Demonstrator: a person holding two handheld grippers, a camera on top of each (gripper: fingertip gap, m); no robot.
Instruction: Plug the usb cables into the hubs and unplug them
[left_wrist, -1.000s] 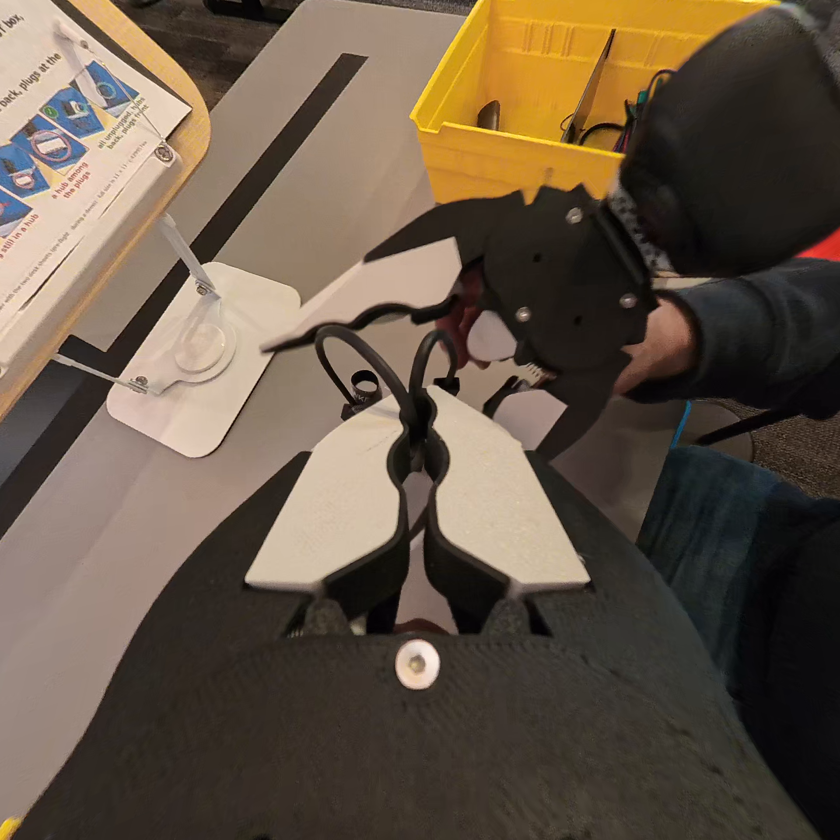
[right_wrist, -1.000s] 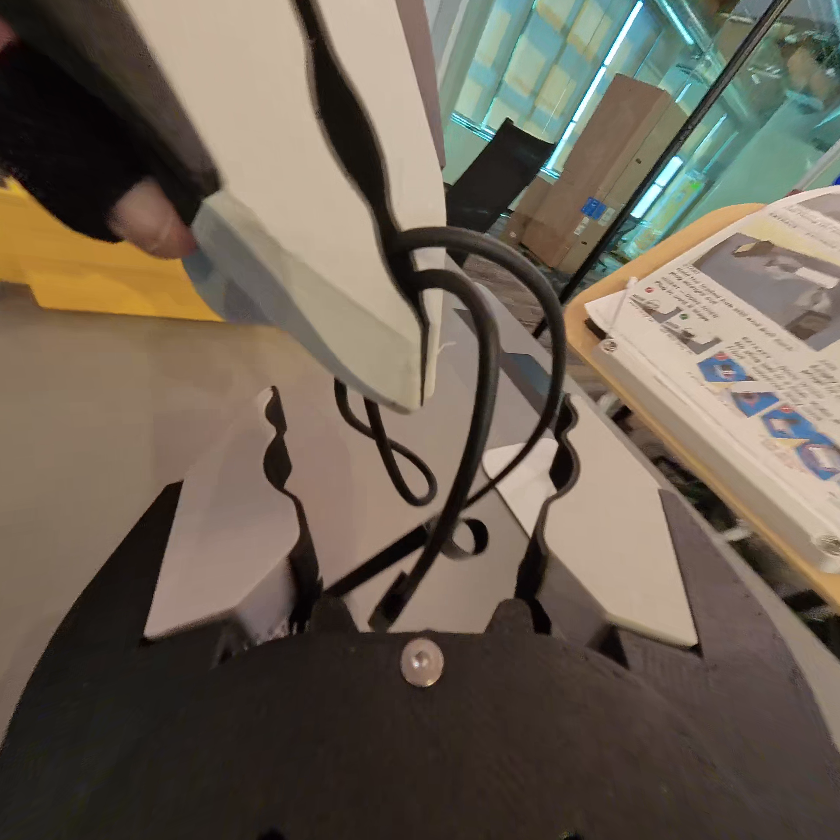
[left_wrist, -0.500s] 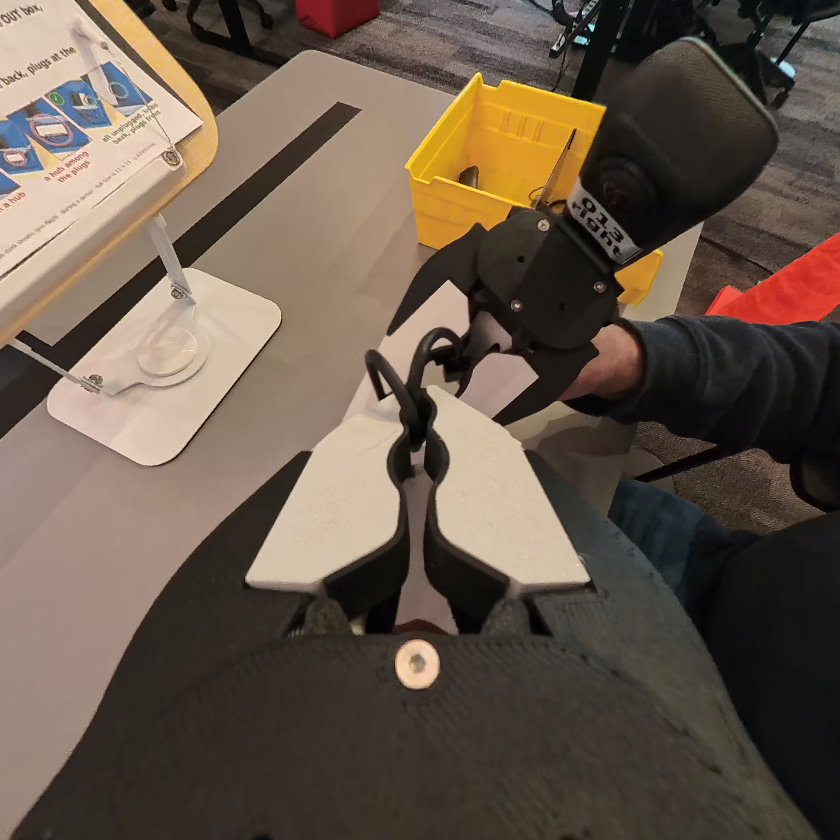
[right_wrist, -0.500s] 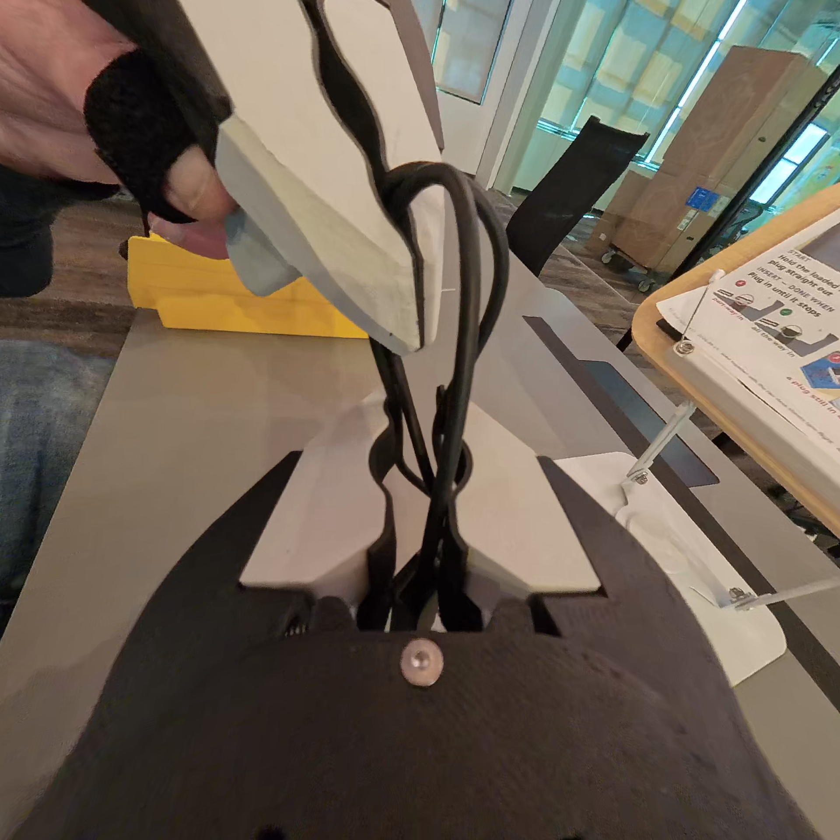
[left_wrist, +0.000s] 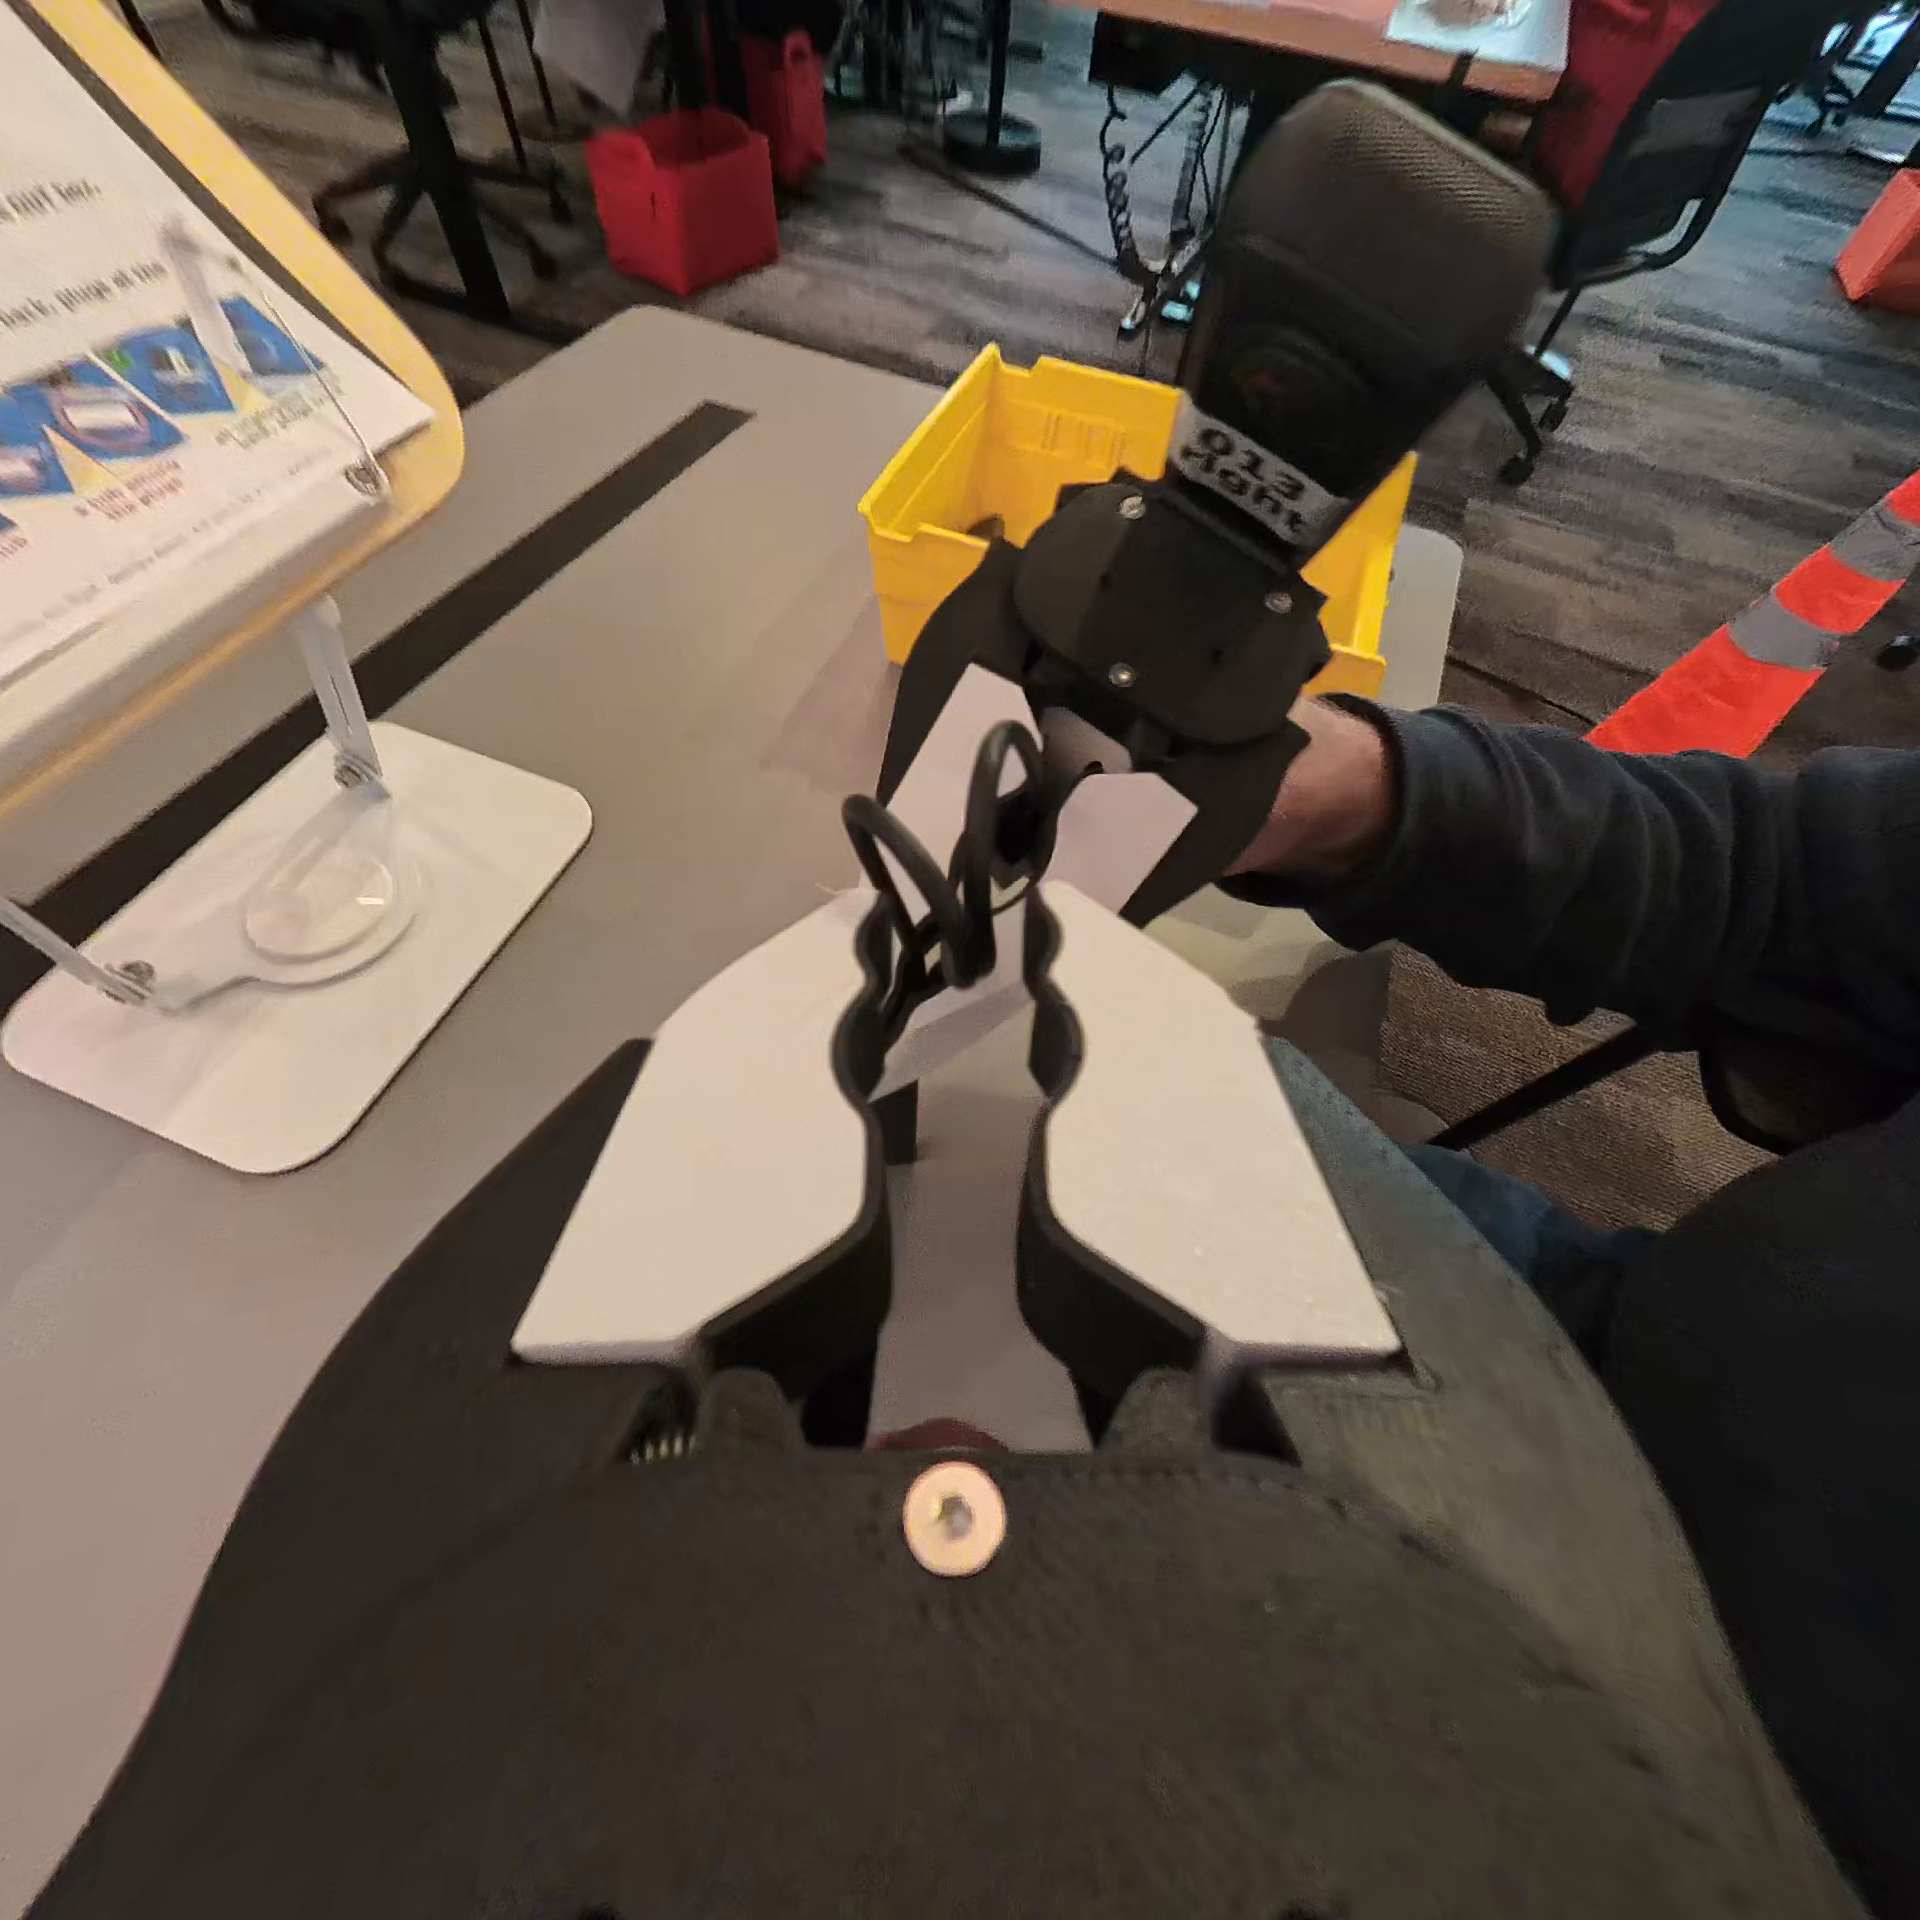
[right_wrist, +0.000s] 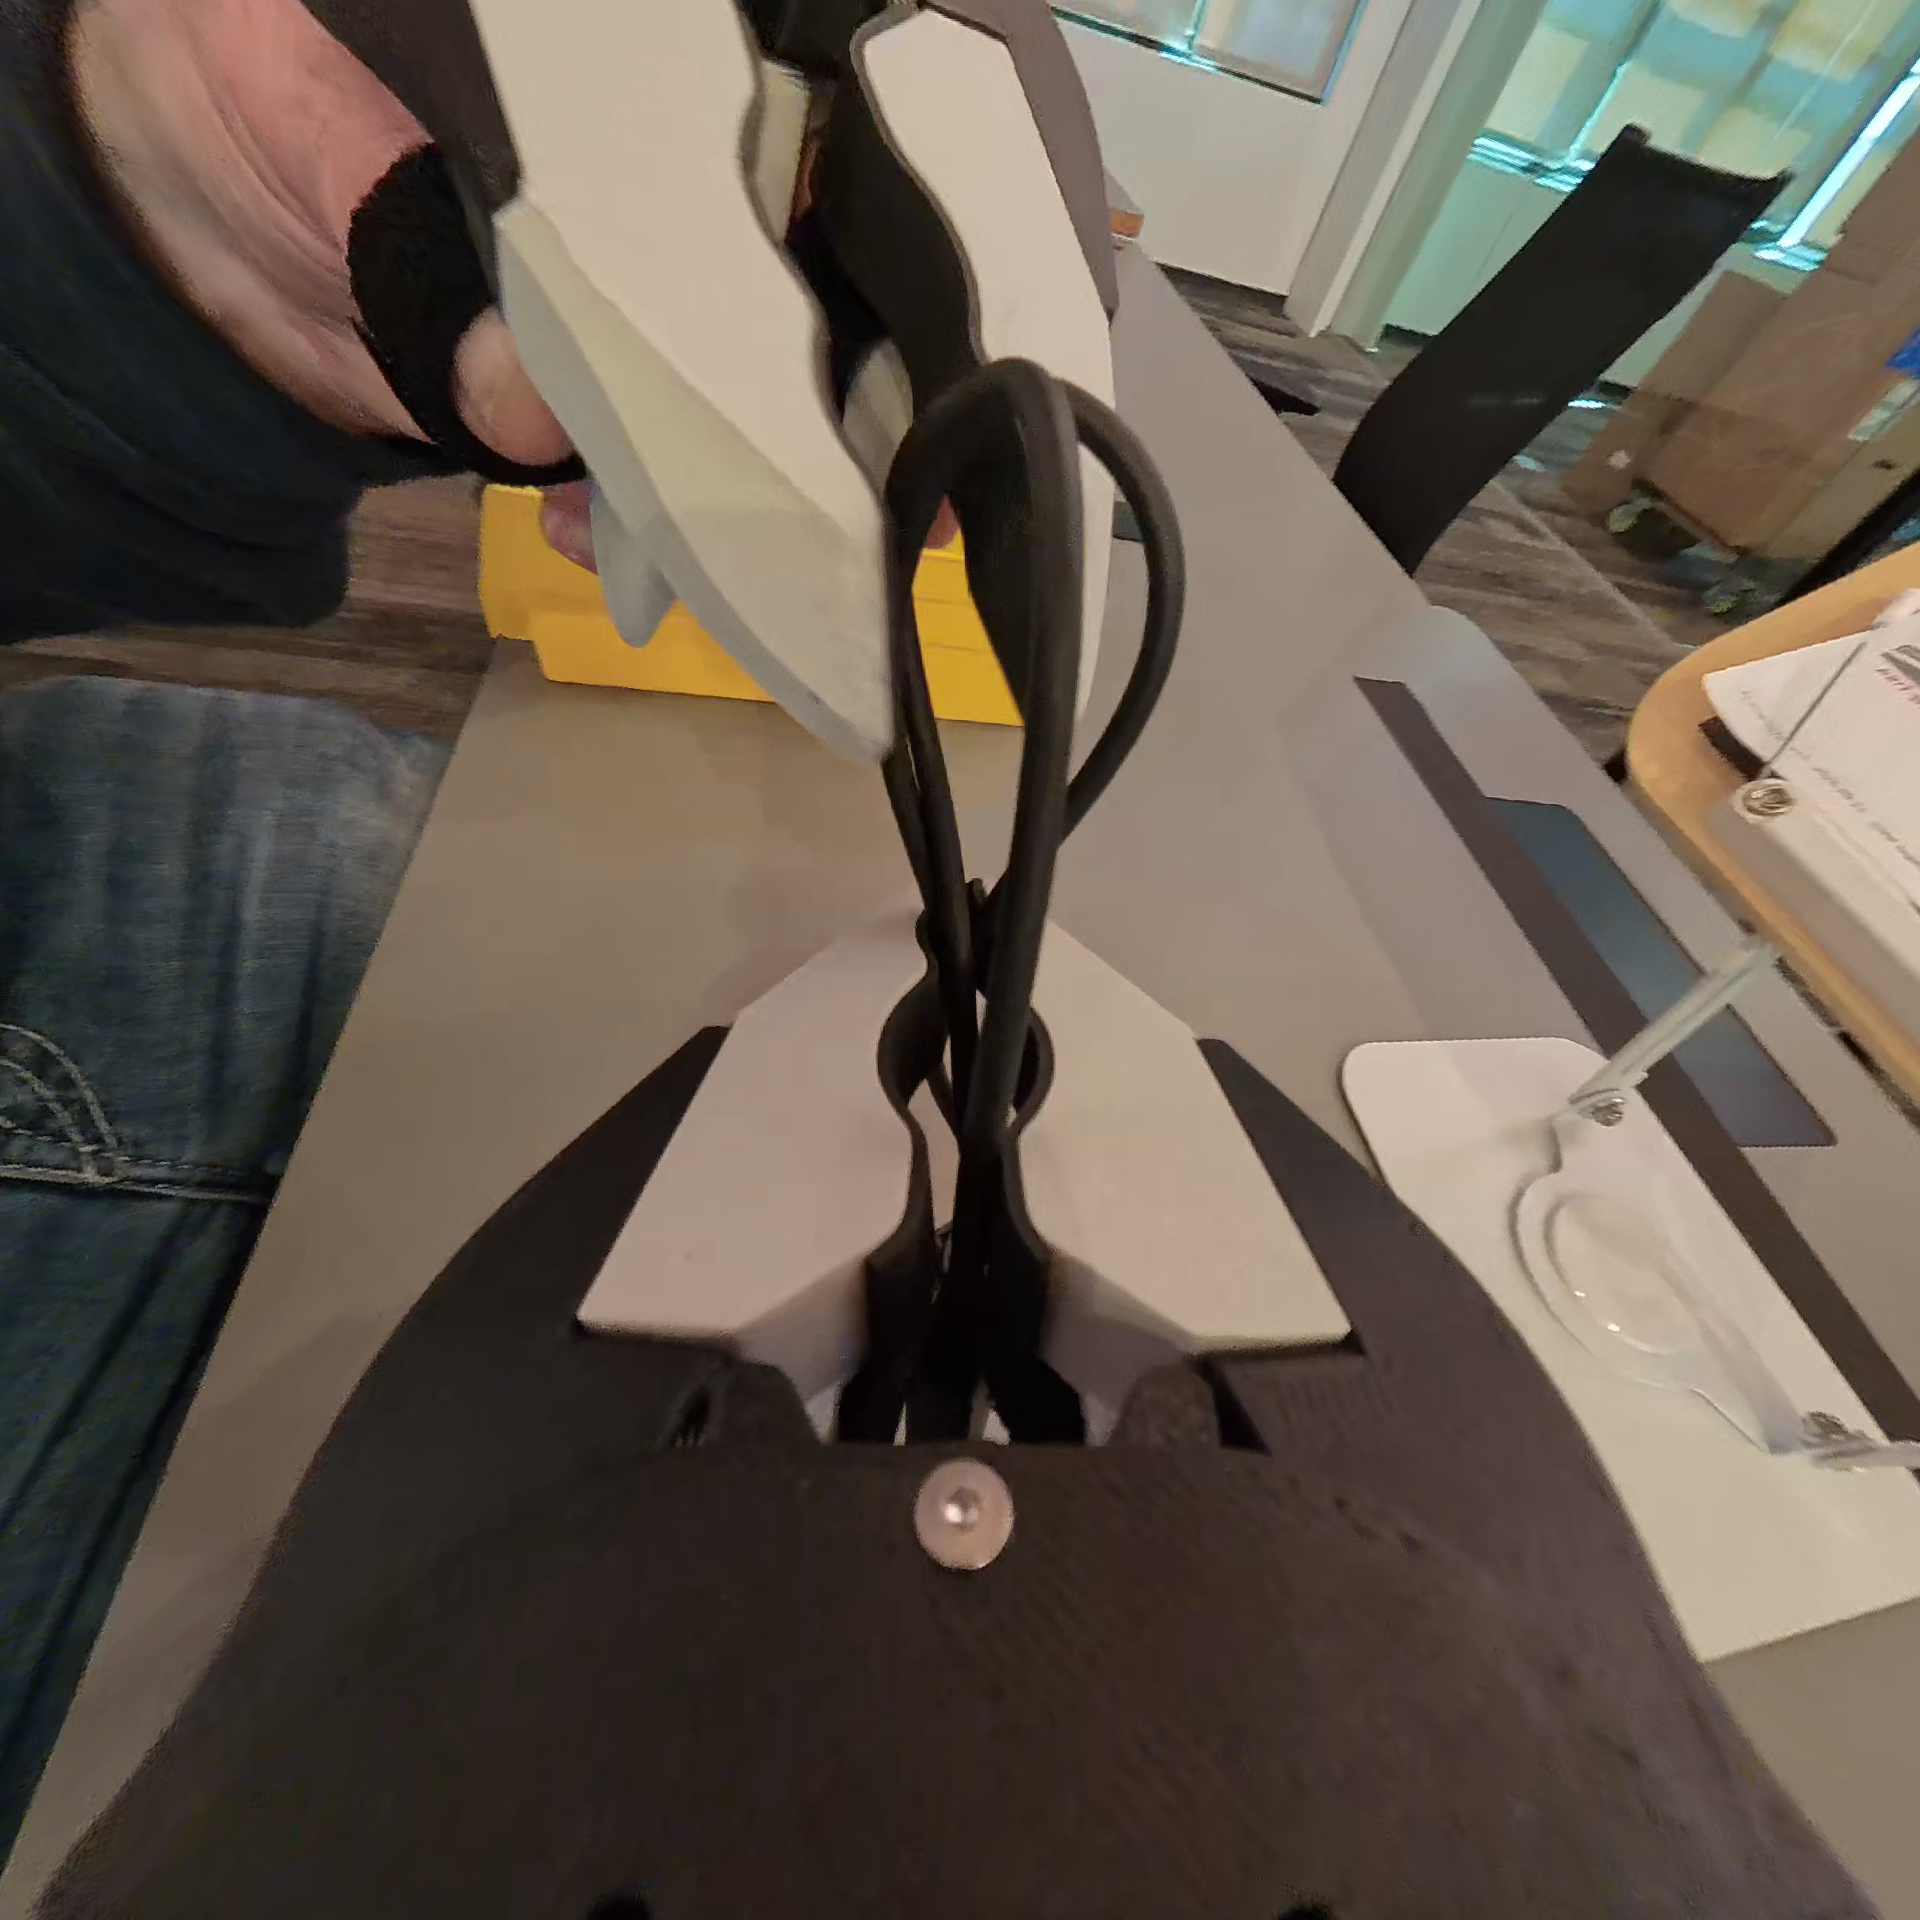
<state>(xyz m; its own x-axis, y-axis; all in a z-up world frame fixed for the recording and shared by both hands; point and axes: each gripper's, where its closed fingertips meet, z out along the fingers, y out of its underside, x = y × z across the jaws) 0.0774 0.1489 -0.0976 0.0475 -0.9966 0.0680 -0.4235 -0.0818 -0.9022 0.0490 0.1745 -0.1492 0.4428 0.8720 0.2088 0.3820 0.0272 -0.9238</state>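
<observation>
Right gripper (right_wrist: 966, 997): fingers clenched on a bundle of black USB cable (right_wrist: 997, 665), strands pinched in the notch between the pads and running back into the throat. Several loops rise out past the fingertips, held clear above the grey worktop (right_wrist: 623, 883).

Left gripper (left_wrist: 951, 935): fingers released, a clear gap between the pads. In the left wrist view the cable loops sit at the tips, lying against the left-hand finger (left_wrist: 727, 1122) and apart from the right-hand one, so I judge the cable is not pinched there. In the right wrist view the tops of the loops hang just beside and in front of the left gripper's pale pads (right_wrist: 727, 436); contact uncertain.

Handling judgement: cable light, soft, rubbery jacket; loops springy, will droop and shift when let go. Bundle is bound by a small tie near the right fingertips. Better hold is at a rigid plug body, not mid-loop; no plug or hub visible in either view.

Farther off: white stand base (left_wrist: 301, 935) at left carrying an instruction sheet (left_wrist: 125, 416); yellow bin (left_wrist: 1039, 499) at the far end of the worktop.
</observation>
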